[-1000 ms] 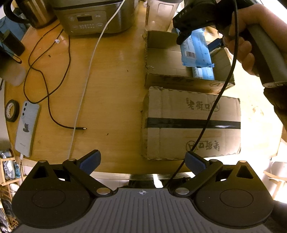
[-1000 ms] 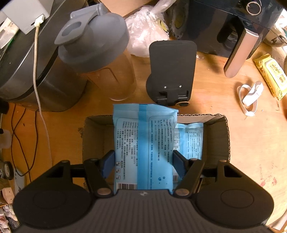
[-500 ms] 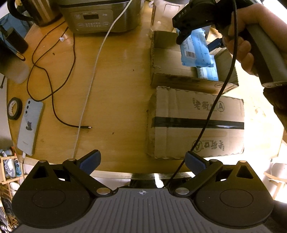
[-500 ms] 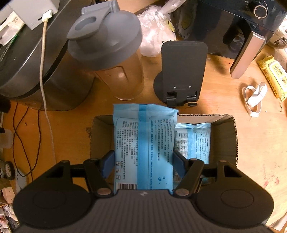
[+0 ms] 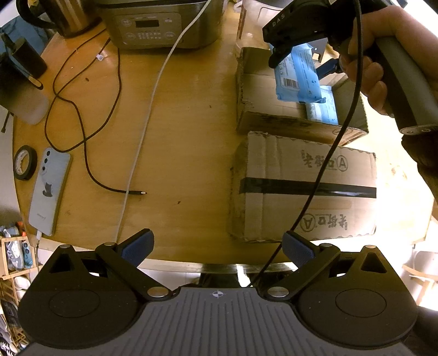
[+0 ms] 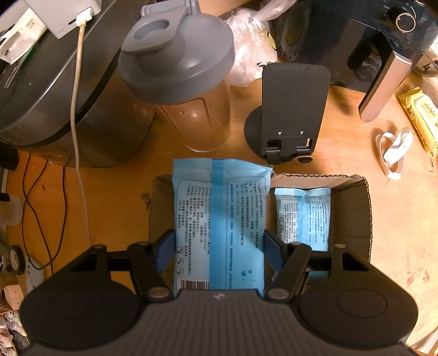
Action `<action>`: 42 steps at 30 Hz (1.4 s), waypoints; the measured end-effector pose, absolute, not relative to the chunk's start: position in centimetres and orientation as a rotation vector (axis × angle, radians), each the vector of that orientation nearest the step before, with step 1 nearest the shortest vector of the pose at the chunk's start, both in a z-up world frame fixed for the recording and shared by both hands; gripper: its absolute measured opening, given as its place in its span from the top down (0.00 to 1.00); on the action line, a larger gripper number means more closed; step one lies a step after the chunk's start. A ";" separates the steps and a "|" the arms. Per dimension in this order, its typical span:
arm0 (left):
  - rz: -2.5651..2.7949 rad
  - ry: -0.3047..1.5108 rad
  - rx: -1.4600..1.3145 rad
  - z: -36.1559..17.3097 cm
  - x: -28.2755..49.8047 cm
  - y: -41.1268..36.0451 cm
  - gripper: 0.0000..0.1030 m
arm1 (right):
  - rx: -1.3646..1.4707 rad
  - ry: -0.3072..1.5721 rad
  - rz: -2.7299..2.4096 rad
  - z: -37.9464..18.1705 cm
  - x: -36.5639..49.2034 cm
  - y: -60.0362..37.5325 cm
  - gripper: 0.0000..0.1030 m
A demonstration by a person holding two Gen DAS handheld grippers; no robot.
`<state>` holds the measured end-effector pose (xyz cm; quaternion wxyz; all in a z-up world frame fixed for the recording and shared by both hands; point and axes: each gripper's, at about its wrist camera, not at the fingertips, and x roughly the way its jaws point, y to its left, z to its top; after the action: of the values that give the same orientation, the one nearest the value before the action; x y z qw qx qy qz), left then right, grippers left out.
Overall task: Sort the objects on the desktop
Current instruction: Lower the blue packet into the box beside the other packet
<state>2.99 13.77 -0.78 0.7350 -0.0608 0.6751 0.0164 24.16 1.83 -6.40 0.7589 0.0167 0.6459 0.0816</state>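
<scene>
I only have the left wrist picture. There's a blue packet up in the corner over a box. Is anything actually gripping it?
Observer: Yes. The right gripper has the blue packet clamped between both pads, above the open cardboard box.
Operator: Does the other packet in there match it?
Observer: Yes, the second blue packet has the same print; it lies flat by the box's right wall.
Operator: What's behind the box?
Observer: A black phone stand and a grey-lidded shaker bottle.

"DAS" in white on right gripper [image 5: 298,49] arm. Circled "A" plus Chinese characters stamped twice on taped cardboard box [image 5: 306,189]. Blue wipes packet [image 6: 219,219]: barcode, small Chinese print, too fine to read. Rice cooker [image 5: 156,24] panel labels illegible.
</scene>
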 end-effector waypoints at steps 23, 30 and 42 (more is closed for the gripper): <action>0.030 1.488 -0.125 -0.9 3.0 13.3 0.00 | 0.043 1.407 0.168 -6.8 24.2 0.8 0.35; 0.037 1.493 -0.125 -1.0 3.2 13.3 0.00 | 0.040 1.414 0.167 -7.7 24.4 1.0 0.35; 0.037 1.513 -0.123 -1.5 3.4 13.2 0.00 | 0.031 1.424 0.157 -9.9 24.6 1.3 0.35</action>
<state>3.40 13.16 -1.47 0.7253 -0.0558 0.6860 0.0168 24.59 1.27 -9.86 0.7541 0.0140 0.6527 0.0720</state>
